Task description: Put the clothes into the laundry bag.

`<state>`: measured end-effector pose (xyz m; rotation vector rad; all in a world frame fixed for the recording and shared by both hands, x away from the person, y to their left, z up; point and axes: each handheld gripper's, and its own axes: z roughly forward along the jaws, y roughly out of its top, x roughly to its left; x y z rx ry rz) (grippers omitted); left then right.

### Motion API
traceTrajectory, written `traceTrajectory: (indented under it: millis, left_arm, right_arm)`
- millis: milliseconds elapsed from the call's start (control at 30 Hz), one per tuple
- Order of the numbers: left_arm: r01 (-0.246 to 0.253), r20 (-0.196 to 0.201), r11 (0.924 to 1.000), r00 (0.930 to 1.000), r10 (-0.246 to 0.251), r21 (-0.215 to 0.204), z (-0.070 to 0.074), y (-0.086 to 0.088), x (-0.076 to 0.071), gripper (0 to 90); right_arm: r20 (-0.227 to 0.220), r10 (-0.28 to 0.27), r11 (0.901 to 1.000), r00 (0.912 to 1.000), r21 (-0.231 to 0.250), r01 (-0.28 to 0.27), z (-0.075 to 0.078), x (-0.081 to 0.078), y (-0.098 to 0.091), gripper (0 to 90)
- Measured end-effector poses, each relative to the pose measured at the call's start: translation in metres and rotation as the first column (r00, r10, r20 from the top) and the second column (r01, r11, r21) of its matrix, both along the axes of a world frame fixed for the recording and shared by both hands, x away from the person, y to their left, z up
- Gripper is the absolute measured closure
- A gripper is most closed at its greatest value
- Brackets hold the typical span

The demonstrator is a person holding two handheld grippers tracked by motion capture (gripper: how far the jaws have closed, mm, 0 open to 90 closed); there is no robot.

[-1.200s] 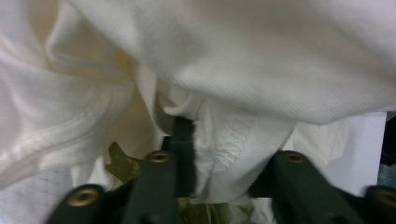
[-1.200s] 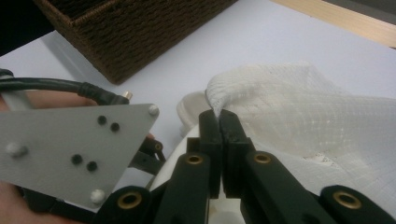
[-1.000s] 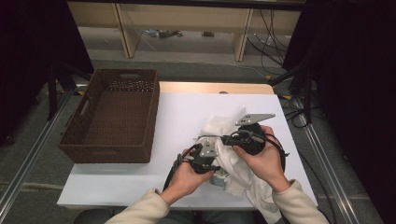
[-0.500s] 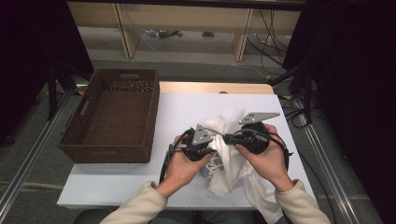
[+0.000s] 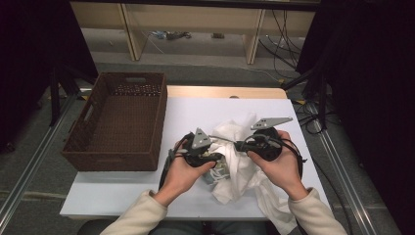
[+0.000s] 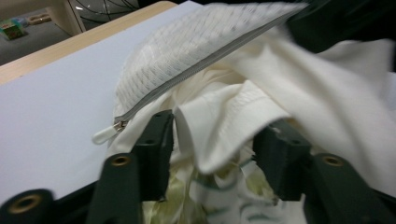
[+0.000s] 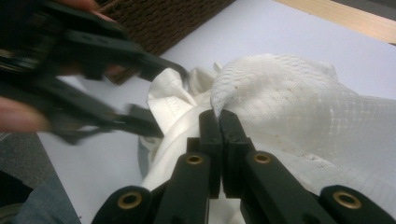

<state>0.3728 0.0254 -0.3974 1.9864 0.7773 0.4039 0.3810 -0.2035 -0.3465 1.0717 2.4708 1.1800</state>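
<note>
Two grippers meet over a heap of white laundry near the front edge of the tabletop [image 5: 147, 191], and we read the work as stuffing a cream garment [image 6: 224, 116] into a white mesh laundry bag [image 7: 299, 98]. Our right gripper [image 7: 219, 116] has its jaws pressed together on the bag's mesh edge, lifting it so that the mouth stays up and open; in the left gripper view the grey zipper [image 6: 201, 65] runs taut along that raised edge, its pull hanging at the low end. Our left gripper [image 6: 212, 140] has just been opening, and its jaws now stand spread with a fold of the garment between them but not squeezed, which we take as letting go after a push so that it can find a fresh hold. In the high view the bag and garment sit bunched between both hands, with cloth trailing off the near edge by the right sleeve. A brown wicker basket [image 5: 147, 98] waits at the left of the white tabletop, well apart from the bundle, likely for the packed bag. Beyond lie a wooden strip, a grey floor with cables, and dark curtains at either side.
</note>
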Motion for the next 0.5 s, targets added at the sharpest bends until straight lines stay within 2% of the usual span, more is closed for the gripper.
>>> traceTrajectory:
  millis: [33, 100, 133, 167, 200, 233, 267, 300, 333, 367, 433, 467, 500]
  left_arm:
    - [0.000, -0.004, 0.9997, 1.0000, 0.000, -0.026, 0.004, 0.004, -0.005, 44.1]
    - [0.002, 0.001, 0.9987, 1.0000, -0.002, -0.051, 0.010, 0.012, -0.012, 41.1]
    - [0.000, 0.001, 0.9987, 1.0000, 0.001, -0.051, 0.011, 0.013, -0.015, 38.6]
    - [0.008, 0.004, 0.9998, 1.0000, -0.008, -0.018, 0.010, 0.015, -0.016, 37.2]
    - [0.009, -0.003, 0.9998, 1.0000, -0.009, -0.020, 0.005, 0.014, -0.015, 35.9]
    - [0.009, -0.021, 0.9997, 0.9997, -0.009, -0.024, -0.002, 0.012, -0.013, 35.3]
    - [0.020, -0.034, 0.9998, 0.9992, -0.020, 0.002, -0.010, 0.011, -0.010, 35.1]
    - [0.032, -0.053, 0.9995, 0.9981, -0.031, 0.009, -0.018, 0.008, -0.007, 35.7]
    - [0.027, -0.050, 0.9994, 0.9984, -0.026, 0.020, -0.027, 0.005, -0.004, 37.7]
    - [0.032, -0.073, 0.9991, 0.9969, -0.029, 0.029, -0.035, 0.001, -0.001, 39.4]
    - [0.028, -0.127, 0.9987, 0.9916, -0.022, 0.042, -0.046, -0.007, 0.001, 45.7]
    - [0.077, -0.112, 0.9951, 0.9913, -0.070, 0.061, -0.049, -0.011, 0.006, 50.6]
    - [0.099, -0.124, 0.9916, 0.9883, -0.089, 0.083, -0.050, -0.015, 0.008, 57.2]
  right_arm:
    - [0.015, -0.009, 0.9999, 0.9998, 0.007, 0.009, -0.002, 0.001, 0.000, 90.0]
    - [-0.001, -0.005, 1.0000, 1.0000, -0.002, 0.005, -0.002, 0.002, 0.000, 90.0]
    - [0.006, -0.007, 1.0000, 1.0000, 0.003, 0.007, -0.003, 0.002, 0.001, 90.0]
    - [-0.007, -0.004, 1.0000, 1.0000, -0.006, 0.004, -0.002, 0.002, 0.001, 90.0]
    - [-0.023, -0.013, 0.9999, 0.9997, 0.001, 0.013, -0.002, 0.001, 0.002, 90.0]
    - [-0.016, -0.001, 1.0000, 0.9999, -0.007, 0.001, -0.002, 0.001, 0.002, 90.0]
    - [-0.012, -0.001, 1.0000, 0.9999, -0.009, 0.001, -0.002, 0.001, 0.002, 90.0]
    - [-0.013, 0.000, 1.0000, 0.9999, -0.008, 0.000, -0.002, 0.001, 0.002, 90.0]
    - [-0.011, 0.001, 1.0000, 0.9999, -0.007, -0.001, -0.002, 0.001, 0.002, 90.0]
    - [-0.013, 0.004, 1.0000, 0.9999, 0.006, -0.003, -0.003, 0.001, 0.002, 90.0]
    - [-0.019, 0.007, 1.0000, 0.9998, -0.006, -0.007, -0.002, 0.001, 0.002, 90.0]
    - [-0.016, 0.016, 0.9998, 0.9997, -0.012, -0.016, -0.003, 0.002, 0.002, 90.0]
    - [-0.004, 0.021, 0.9997, 0.9998, -0.009, -0.021, -0.004, 0.002, 0.003, 90.0]
